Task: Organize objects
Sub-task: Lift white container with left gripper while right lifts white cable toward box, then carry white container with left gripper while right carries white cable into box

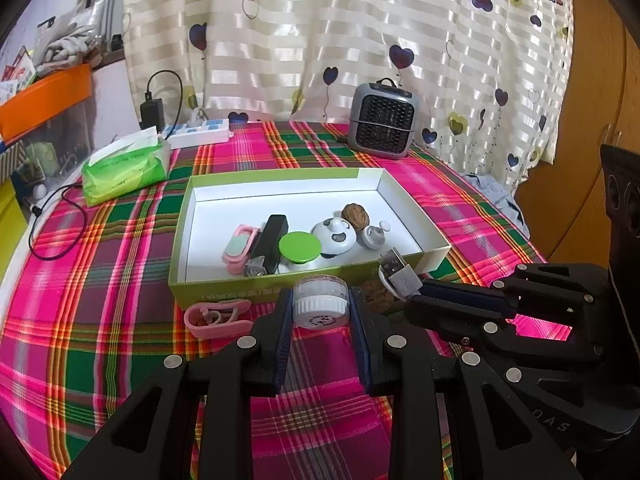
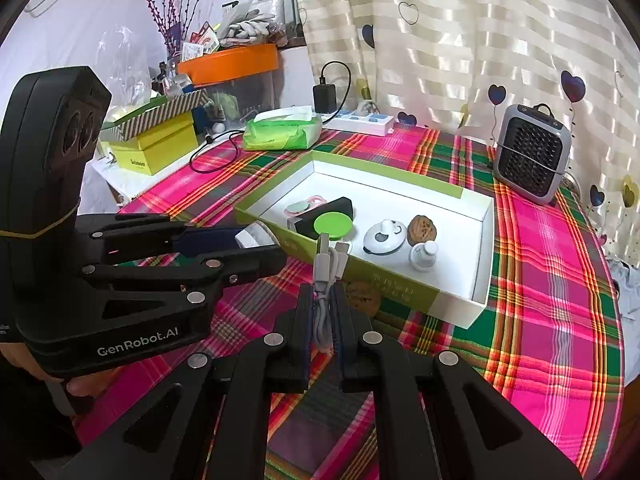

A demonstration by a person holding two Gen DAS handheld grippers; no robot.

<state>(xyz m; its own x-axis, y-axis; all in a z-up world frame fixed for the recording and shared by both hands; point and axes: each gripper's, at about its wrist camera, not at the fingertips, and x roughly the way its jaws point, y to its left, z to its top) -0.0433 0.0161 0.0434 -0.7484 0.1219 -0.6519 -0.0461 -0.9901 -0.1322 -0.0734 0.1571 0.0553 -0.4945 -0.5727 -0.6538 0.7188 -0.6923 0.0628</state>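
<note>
My left gripper (image 1: 321,308) clamps a small white jar (image 1: 320,301) between its 2 pads, just short of the green box (image 1: 208,292) on the plaid table (image 1: 100,340). My right gripper (image 2: 323,312) is closed on a coiled grey USB cable (image 2: 325,280), its plug near the box's front wall. Inside lie a green disc (image 1: 300,245), a panda toy (image 1: 334,237) and a walnut (image 1: 355,215). A pink clip (image 1: 218,317) rests outside the box.

Pink-green-orange plaid cloth (image 1: 100,340), lime-green box (image 1: 280,294) with white interior, cream striped curtain (image 1: 320,40) with navy hearts, grey heater (image 1: 382,120), black tools.
</note>
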